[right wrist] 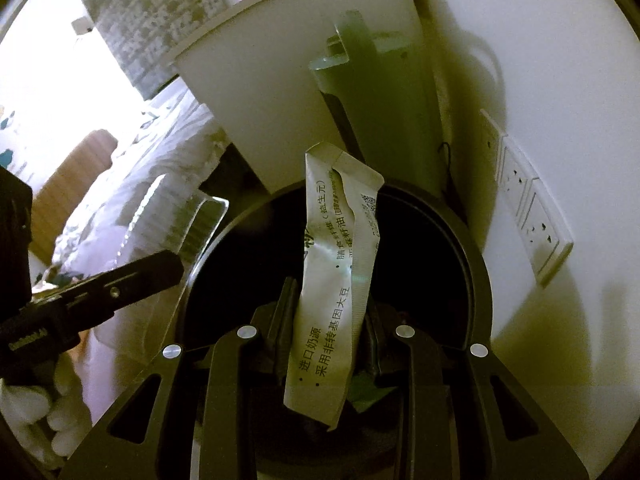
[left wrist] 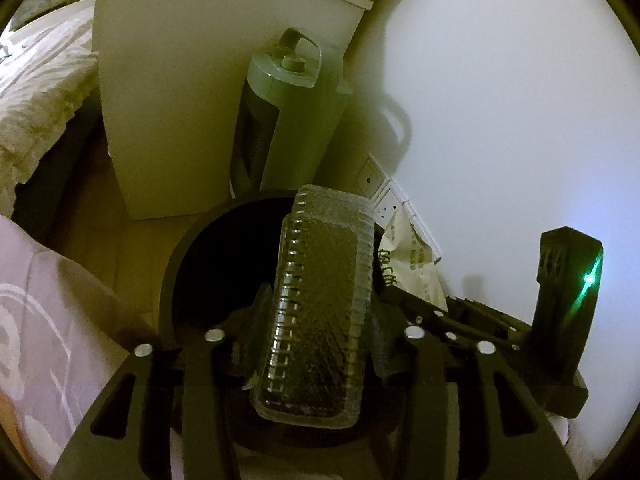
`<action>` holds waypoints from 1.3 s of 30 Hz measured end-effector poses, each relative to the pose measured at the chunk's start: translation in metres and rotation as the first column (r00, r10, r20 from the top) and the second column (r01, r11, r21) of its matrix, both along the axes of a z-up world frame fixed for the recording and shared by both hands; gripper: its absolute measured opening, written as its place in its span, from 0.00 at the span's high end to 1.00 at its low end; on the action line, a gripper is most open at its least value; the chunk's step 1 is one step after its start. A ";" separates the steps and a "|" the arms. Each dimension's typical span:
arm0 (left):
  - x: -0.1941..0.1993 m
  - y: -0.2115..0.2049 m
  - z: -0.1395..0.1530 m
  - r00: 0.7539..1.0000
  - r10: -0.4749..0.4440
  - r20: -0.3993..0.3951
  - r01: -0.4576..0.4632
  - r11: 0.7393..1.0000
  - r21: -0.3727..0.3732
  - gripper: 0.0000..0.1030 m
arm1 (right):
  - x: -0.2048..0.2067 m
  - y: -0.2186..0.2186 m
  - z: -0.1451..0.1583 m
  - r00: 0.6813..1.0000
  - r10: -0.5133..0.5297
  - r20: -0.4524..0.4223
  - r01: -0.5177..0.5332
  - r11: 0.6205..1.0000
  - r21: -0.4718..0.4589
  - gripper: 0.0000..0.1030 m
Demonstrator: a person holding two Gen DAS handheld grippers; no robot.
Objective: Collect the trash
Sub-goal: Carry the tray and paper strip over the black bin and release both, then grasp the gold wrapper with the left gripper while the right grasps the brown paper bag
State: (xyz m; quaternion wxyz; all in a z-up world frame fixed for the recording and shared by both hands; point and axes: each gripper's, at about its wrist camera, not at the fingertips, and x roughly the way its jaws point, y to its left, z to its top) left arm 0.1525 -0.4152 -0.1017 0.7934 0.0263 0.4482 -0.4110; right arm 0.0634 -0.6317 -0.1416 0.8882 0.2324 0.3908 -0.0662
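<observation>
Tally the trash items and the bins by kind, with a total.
Clear plastic containers: 1, the clear ribbed container between the left gripper fingers.
Printed packets: 1, the white printed packet in the right gripper.
Bins: 1, the dark round bin under both.
Total: 3

we hold a packet [right wrist: 332,280] in our right gripper [right wrist: 326,320] over a black bin [right wrist: 476,256] | our left gripper [right wrist: 120,284] at left carries a clear tray [right wrist: 192,216] | sockets [right wrist: 528,200] on wall
</observation>
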 end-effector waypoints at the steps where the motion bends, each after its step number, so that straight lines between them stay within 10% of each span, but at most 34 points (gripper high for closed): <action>1: -0.001 0.000 0.001 1.000 0.002 0.006 -0.002 1.000 -0.001 0.51 | 0.000 -0.001 0.000 1.000 -0.003 -0.001 0.003 1.000 0.001 0.71; 7: -0.009 0.005 0.016 0.997 0.011 0.078 -0.010 1.000 -0.006 0.16 | -0.008 -0.003 0.008 0.999 -0.038 0.036 0.037 0.999 0.019 0.32; 24: -0.030 0.153 0.066 0.961 0.250 0.118 -0.232 0.962 -0.146 0.12 | 0.004 0.094 0.060 0.976 0.191 0.108 -0.192 0.981 -0.006 0.31; 33: -0.026 0.318 0.073 0.843 0.484 0.234 -0.474 0.875 -0.099 0.10 | 0.058 0.237 0.113 0.819 0.557 0.136 -0.536 0.828 -0.165 0.32; 39: 0.003 0.403 0.057 0.808 0.436 0.397 -0.522 0.842 0.138 0.10 | 0.089 0.336 0.140 0.620 0.780 0.086 -0.728 0.613 -0.307 0.32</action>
